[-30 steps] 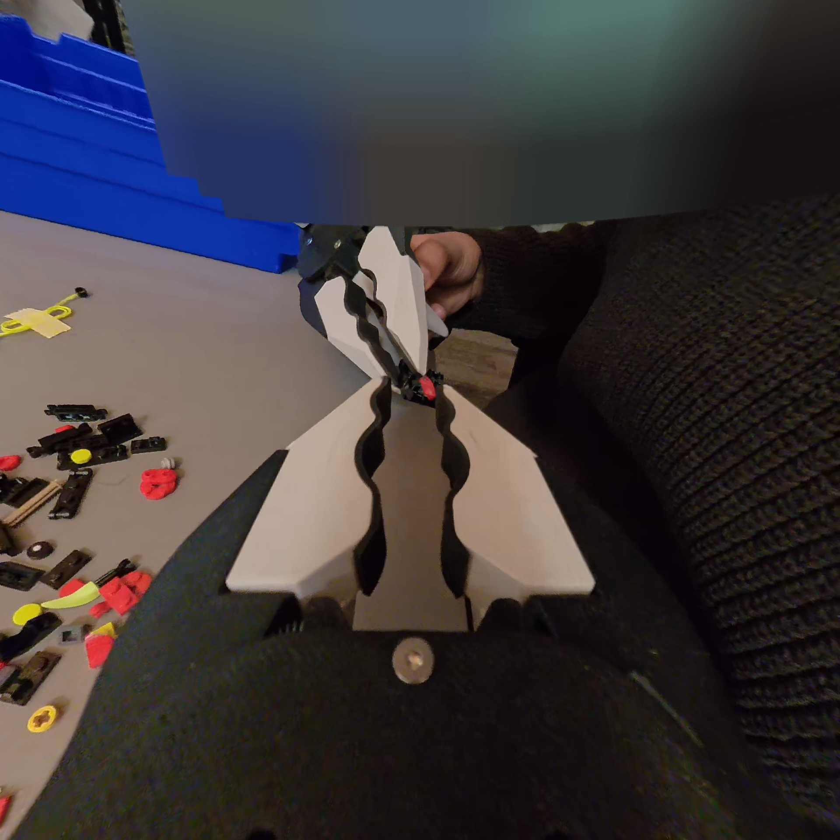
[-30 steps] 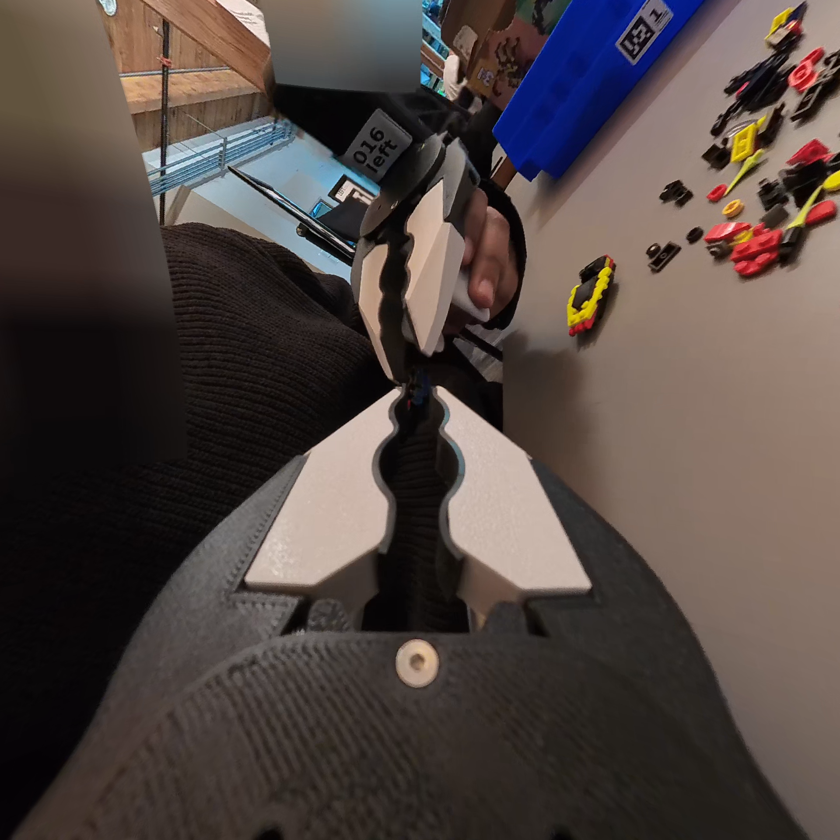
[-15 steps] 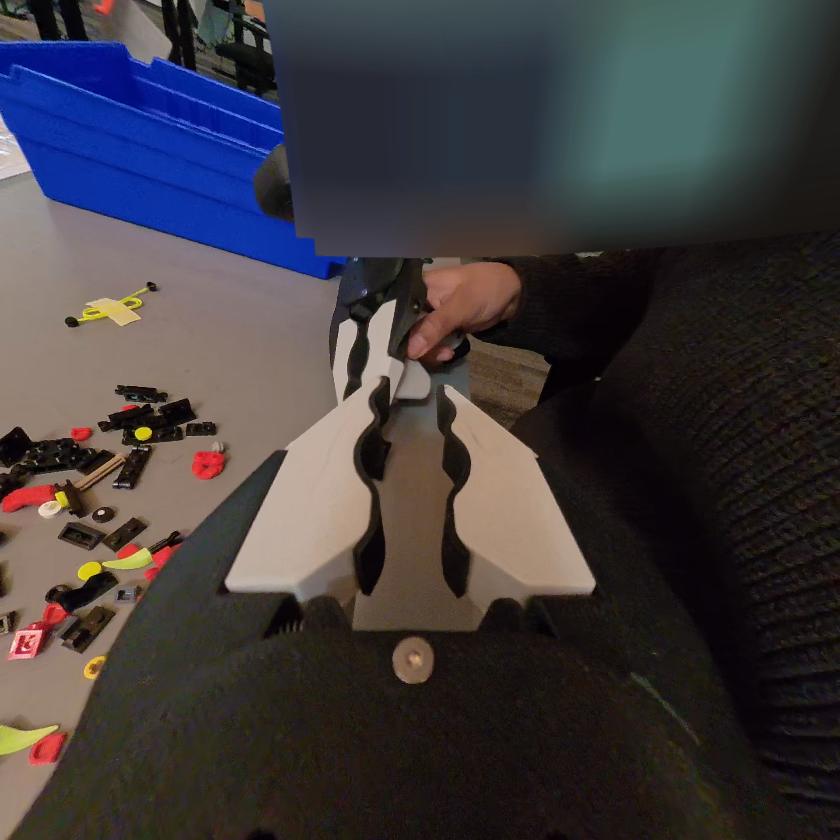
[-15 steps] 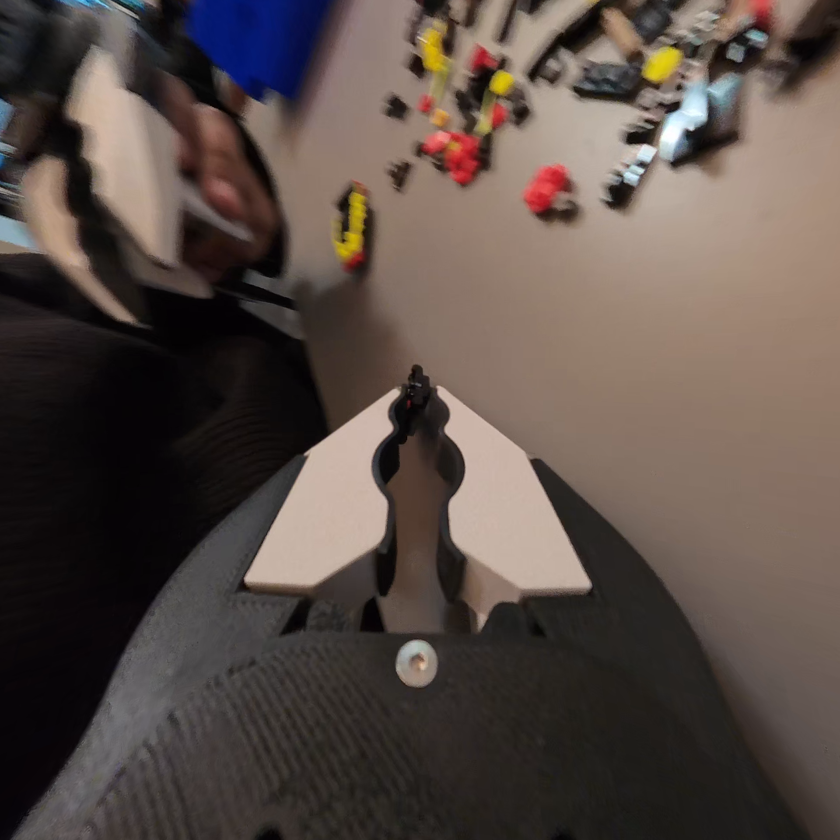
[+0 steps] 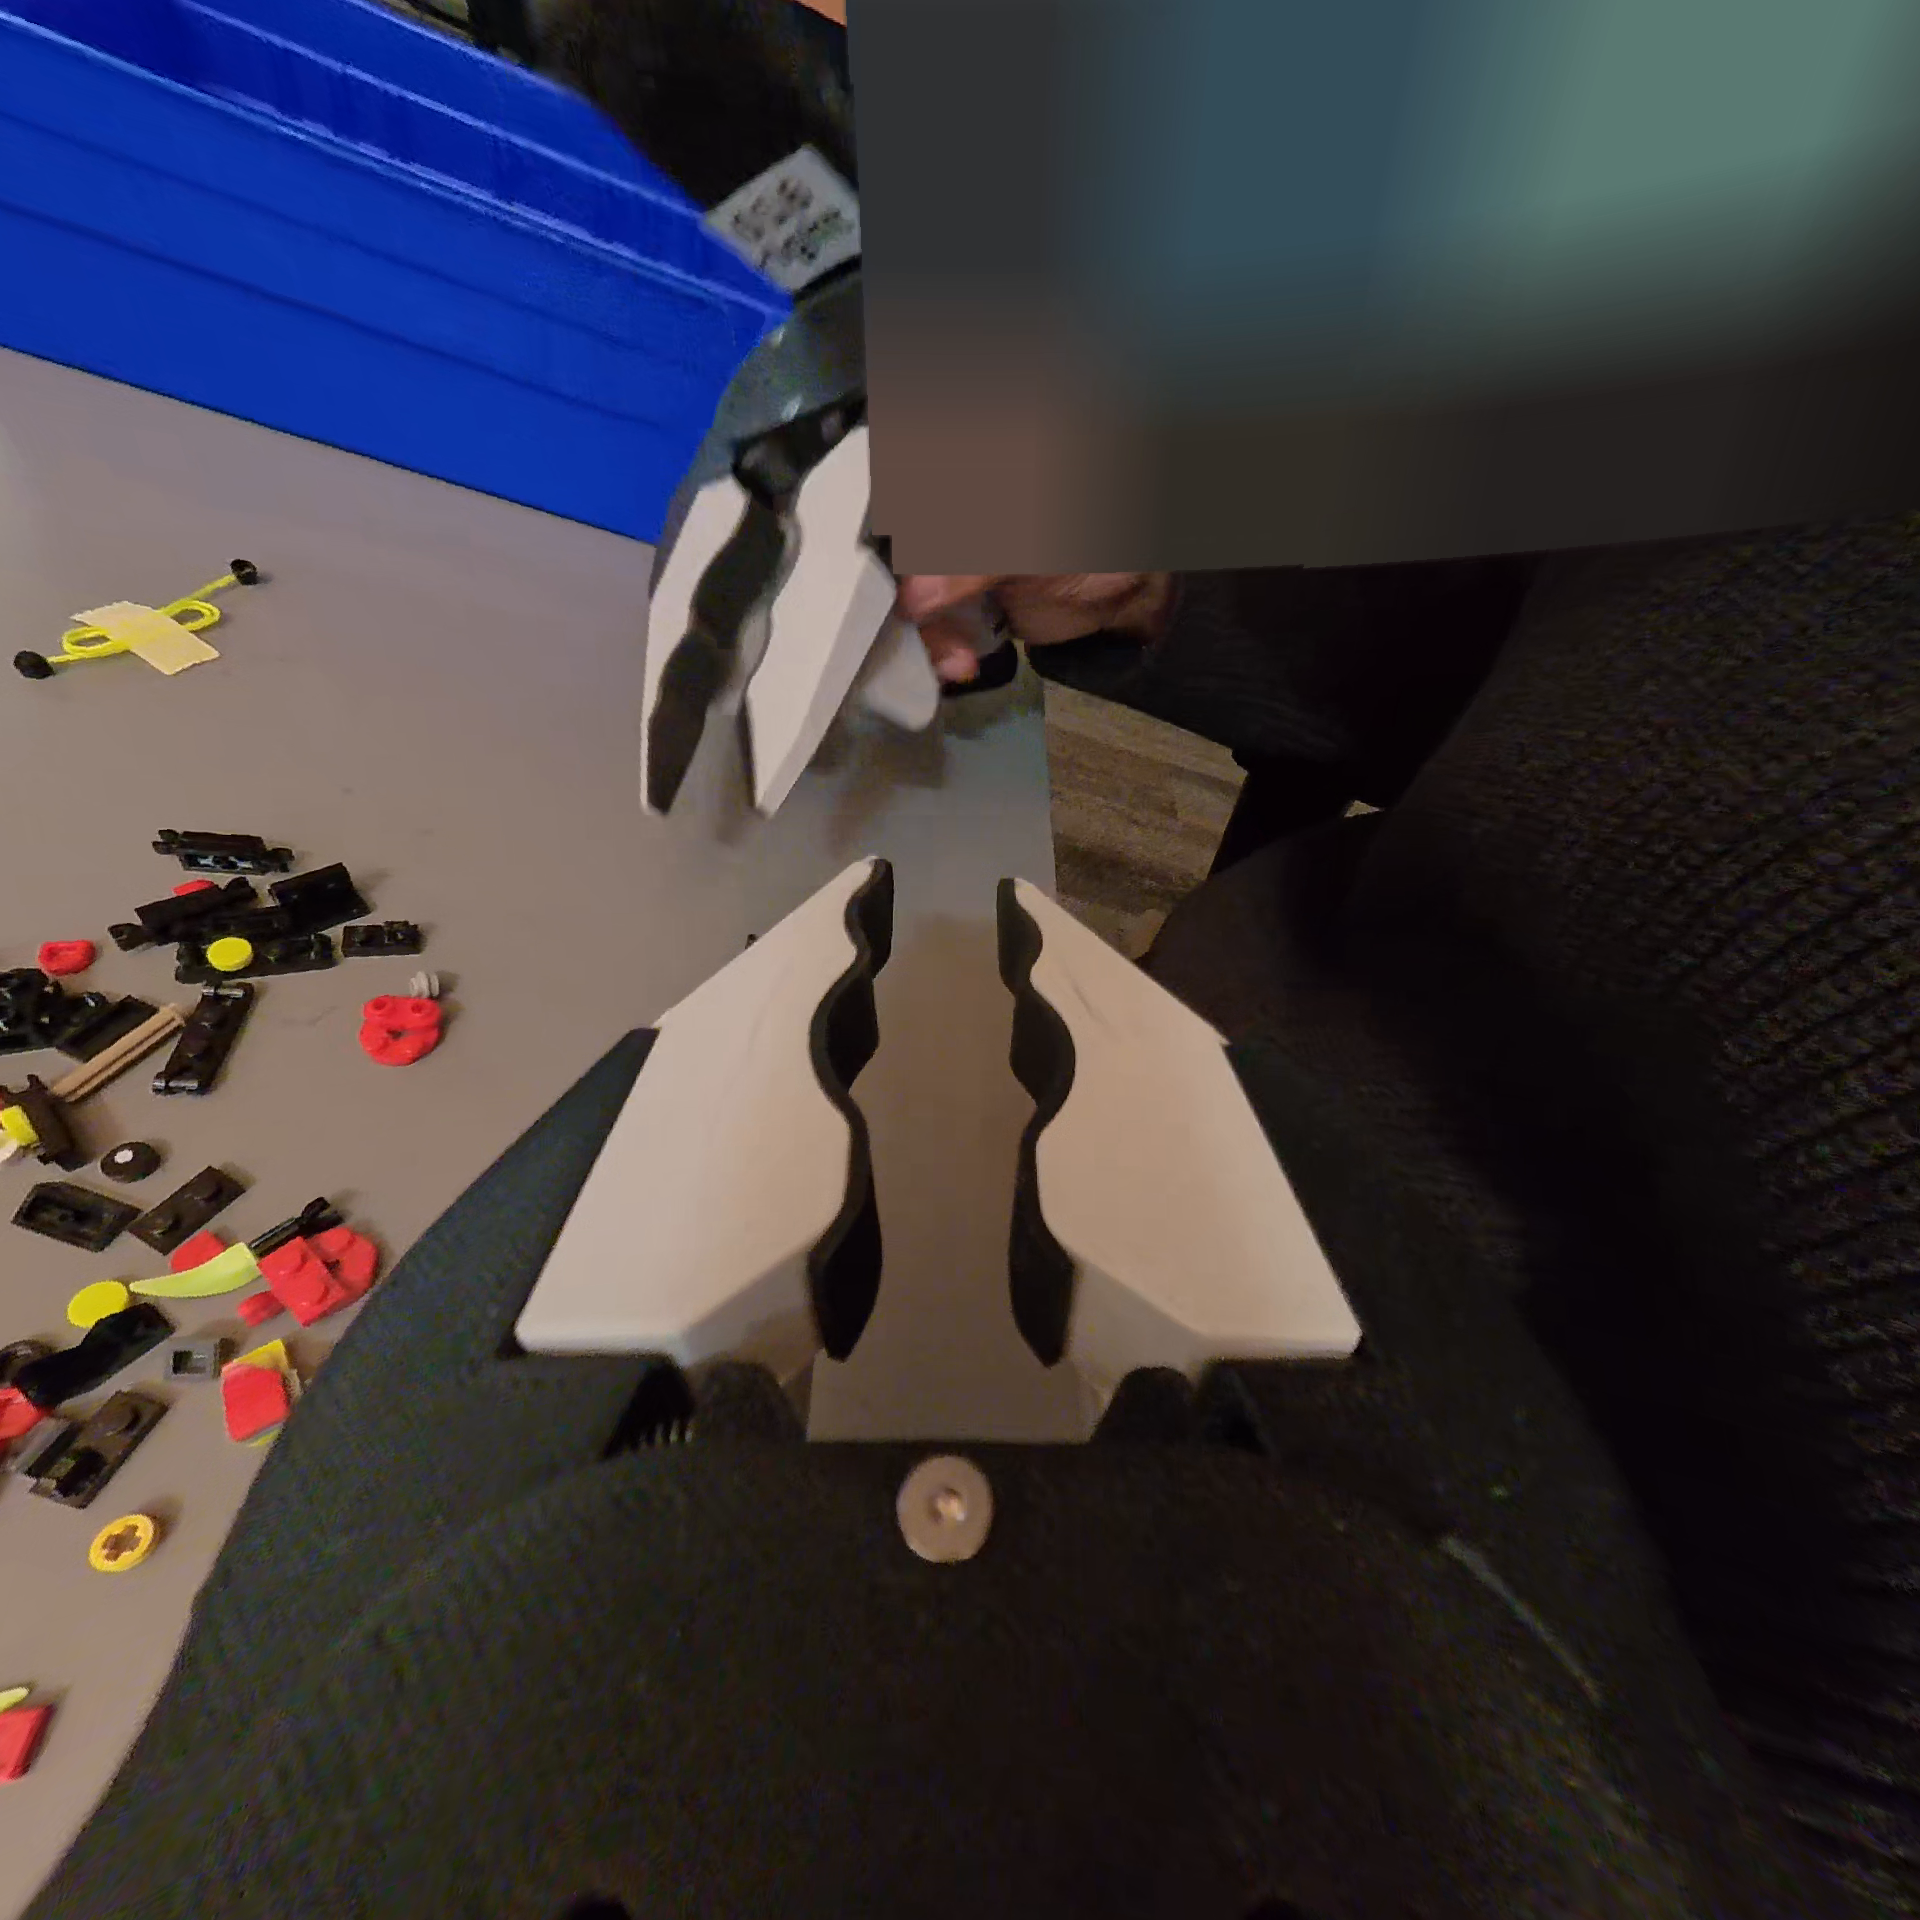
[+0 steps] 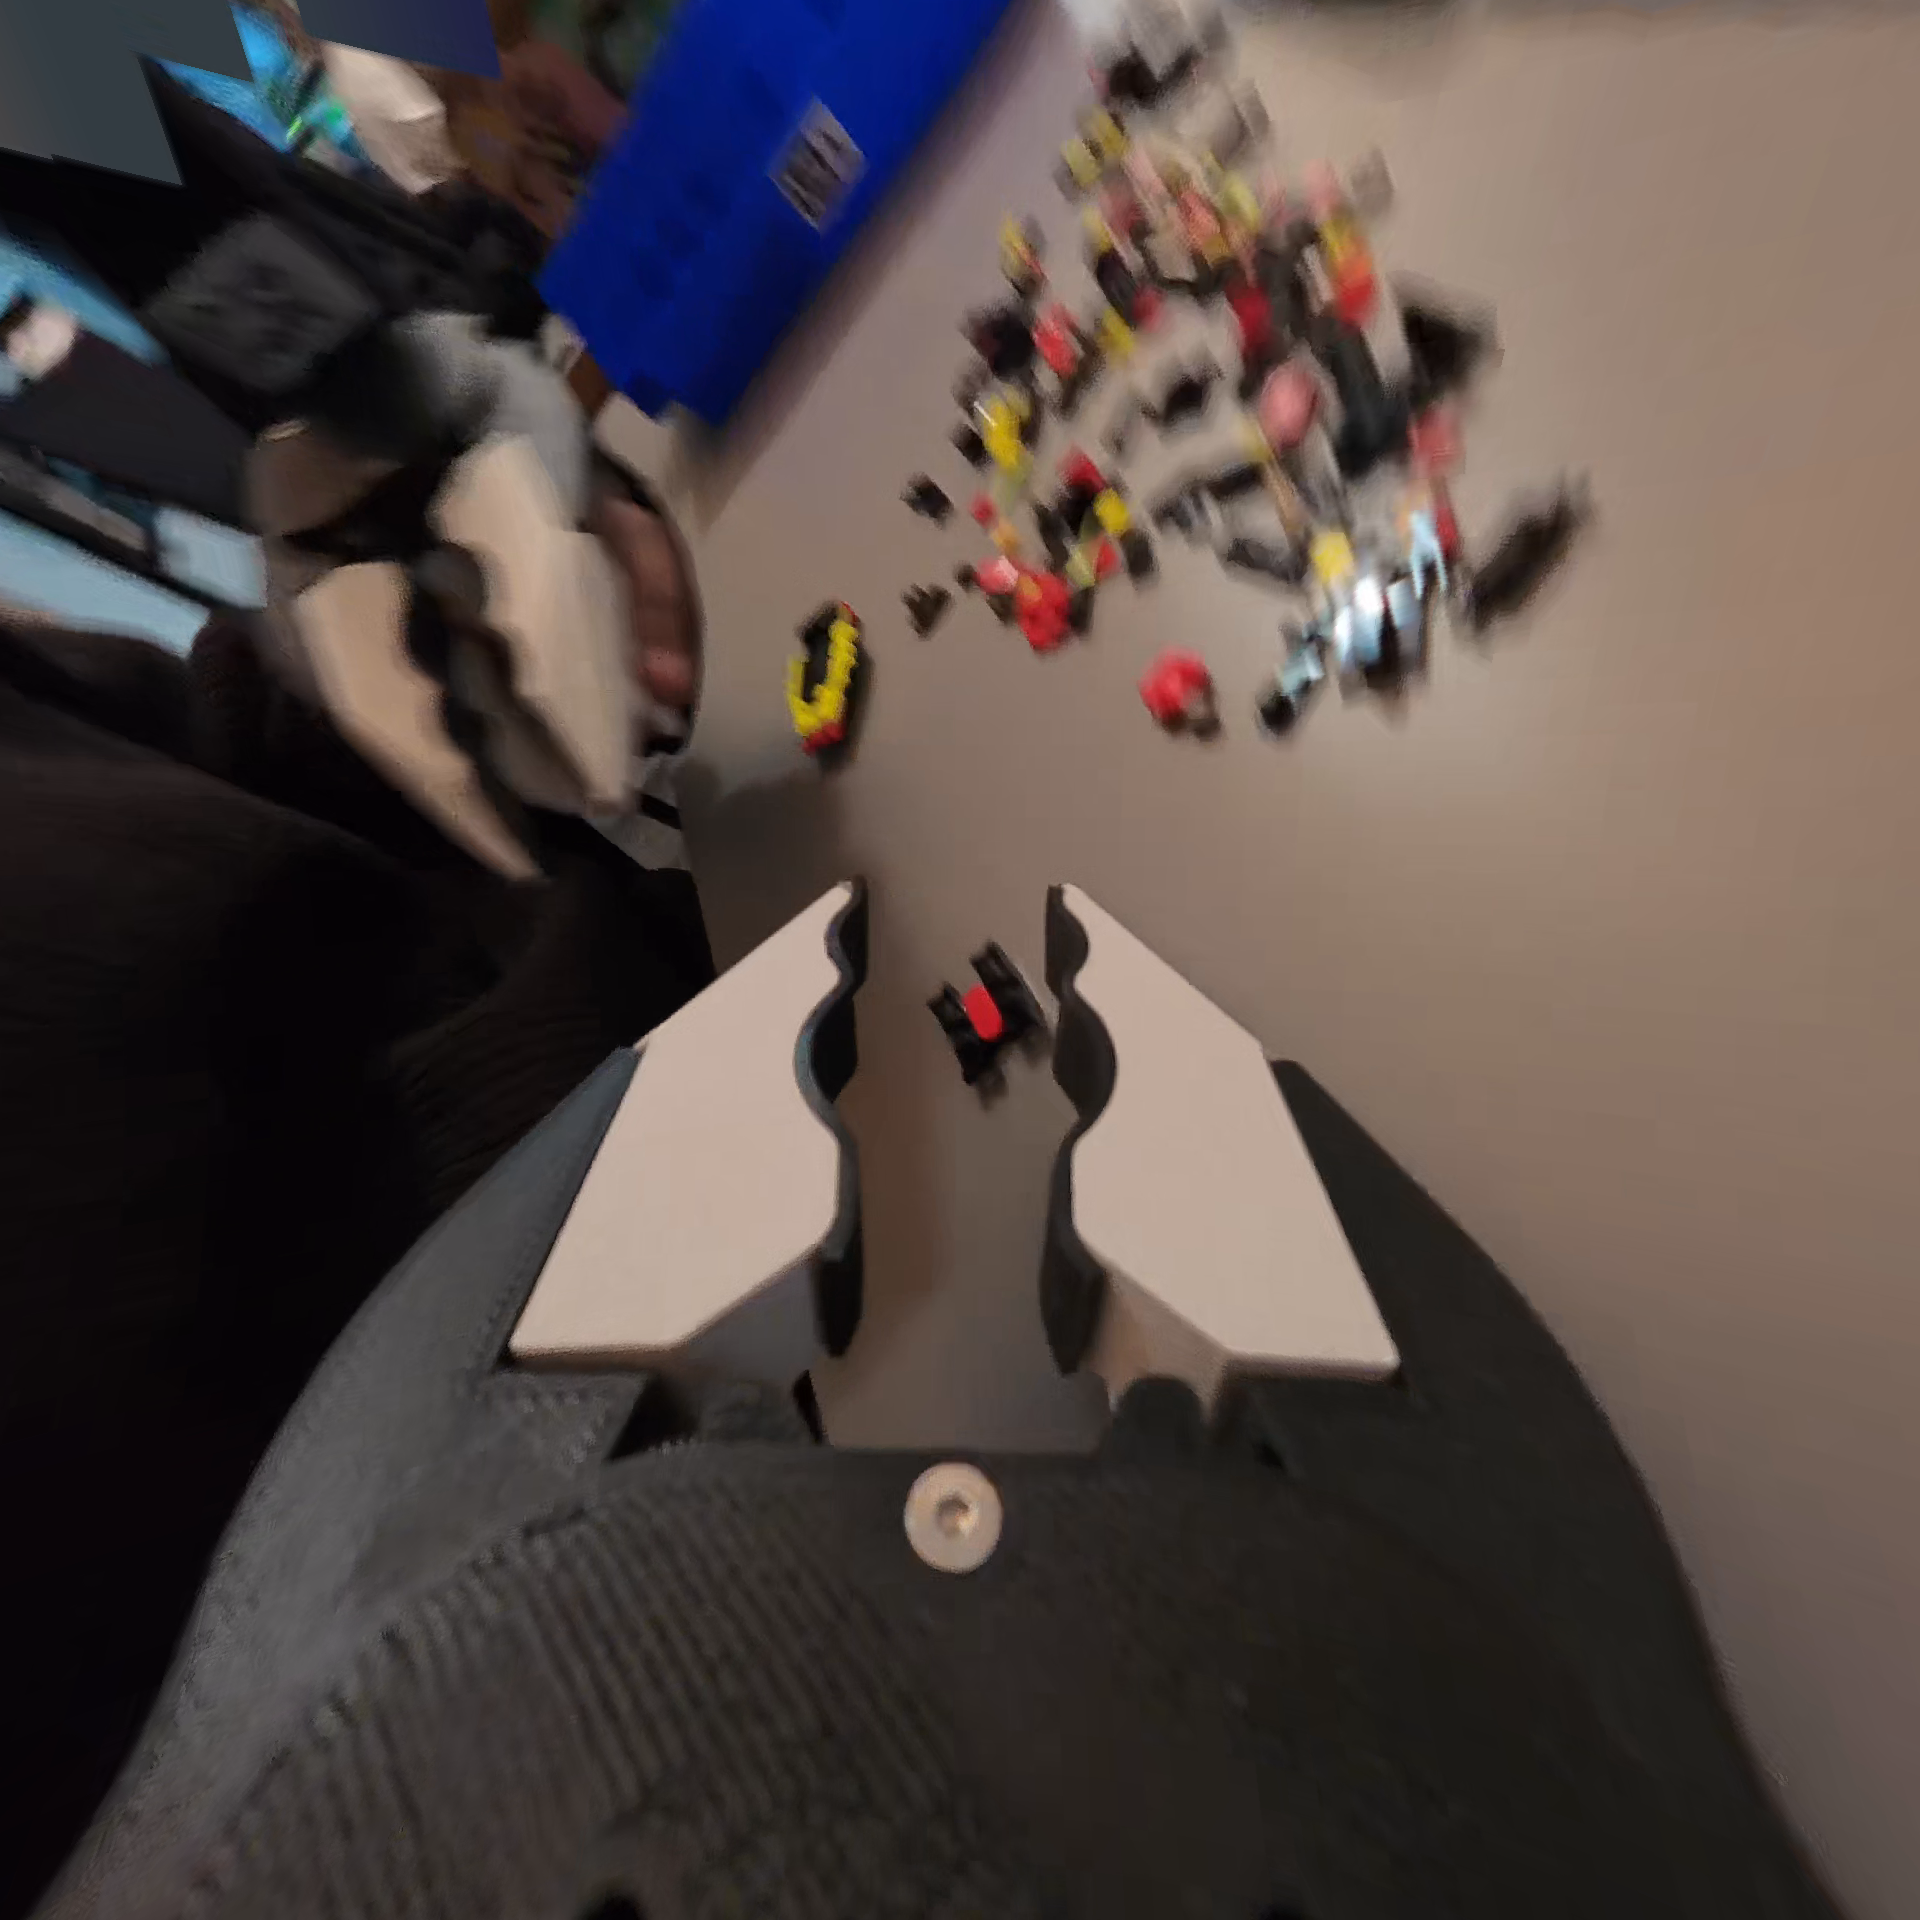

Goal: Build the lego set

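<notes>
Label [image 5: 795, 223] on right gripper [image 5: 712, 800] body, blurred, blue bin [image 5: 312, 260] beside

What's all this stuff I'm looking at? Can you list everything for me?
Table: one, grey, under everything.
Bin: one, blue, at the table's far edge.
Small building pieces: many, black, red and yellow, scattered on the table.
Yellow cord with tape: one, apart from the pile, nearer the bin.
Yellow-and-black assembly: one, lying alone beside the pile.
Black piece with red part: one, between the right gripper's spread fingers, touching neither that I can see.
Left gripper: open, nothing between its fingers.
Right gripper: open.
Person's hand and dark knitted sleeve.
</notes>
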Tool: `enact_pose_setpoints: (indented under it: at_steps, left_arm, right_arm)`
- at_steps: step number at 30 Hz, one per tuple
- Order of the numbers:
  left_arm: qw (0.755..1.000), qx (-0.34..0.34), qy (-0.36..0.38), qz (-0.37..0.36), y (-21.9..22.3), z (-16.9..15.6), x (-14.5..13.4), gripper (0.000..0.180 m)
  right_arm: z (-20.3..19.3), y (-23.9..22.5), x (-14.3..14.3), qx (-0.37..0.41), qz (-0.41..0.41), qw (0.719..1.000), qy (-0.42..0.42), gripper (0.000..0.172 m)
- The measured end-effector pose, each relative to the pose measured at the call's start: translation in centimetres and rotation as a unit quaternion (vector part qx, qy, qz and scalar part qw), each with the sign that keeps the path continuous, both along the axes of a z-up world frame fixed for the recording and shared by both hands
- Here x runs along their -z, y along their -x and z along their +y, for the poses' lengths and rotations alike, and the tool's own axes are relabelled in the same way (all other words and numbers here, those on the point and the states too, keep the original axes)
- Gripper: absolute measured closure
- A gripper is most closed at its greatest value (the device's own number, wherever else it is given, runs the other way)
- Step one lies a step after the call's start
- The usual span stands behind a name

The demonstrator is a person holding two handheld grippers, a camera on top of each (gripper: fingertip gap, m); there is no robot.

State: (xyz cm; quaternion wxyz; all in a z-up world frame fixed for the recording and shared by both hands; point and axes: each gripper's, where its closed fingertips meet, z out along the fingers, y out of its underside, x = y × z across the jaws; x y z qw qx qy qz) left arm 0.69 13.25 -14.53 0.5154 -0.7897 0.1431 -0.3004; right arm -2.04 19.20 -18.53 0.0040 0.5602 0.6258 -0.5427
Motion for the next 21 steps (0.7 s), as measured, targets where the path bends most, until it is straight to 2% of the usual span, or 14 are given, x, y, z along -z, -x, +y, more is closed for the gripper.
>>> enact_pose_setpoints:
  at_steps: [2,4,7,9,13,21]
  left_arm:
    - [1.000,-0.007,0.011,0.006,0.2,0.1,0.5,0.162]
    - [0.999,-0.020,0.025,0.016,0.6,0.4,1.2,0.162]
    - [0.997,-0.045,0.050,0.031,1.1,0.9,2.5,0.151]
    - [0.995,-0.049,0.073,0.036,0.9,1.2,3.5,0.143]
    - [0.988,-0.070,0.115,0.071,0.6,2.2,5.7,0.133]
    - [0.971,-0.075,0.160,0.159,0.8,3.1,9.0,0.134]
  right_arm:
    - [0.3,-0.2,-1.3,-0.017,0.067,0.995,-0.066,0.138]
    - [0.4,-0.5,-1.5,-0.042,0.131,0.978,-0.159,0.133]
    - [0.6,-0.9,0.3,-0.080,0.189,0.929,-0.307,0.126]
    - [0.2,-1.5,2.3,-0.121,0.175,0.908,-0.361,0.127]
    - [-1.3,-2.5,4.7,-0.177,0.136,0.903,-0.366,0.138]
    - [-1.7,-2.7,4.6,-0.178,0.127,0.921,-0.323,0.134]
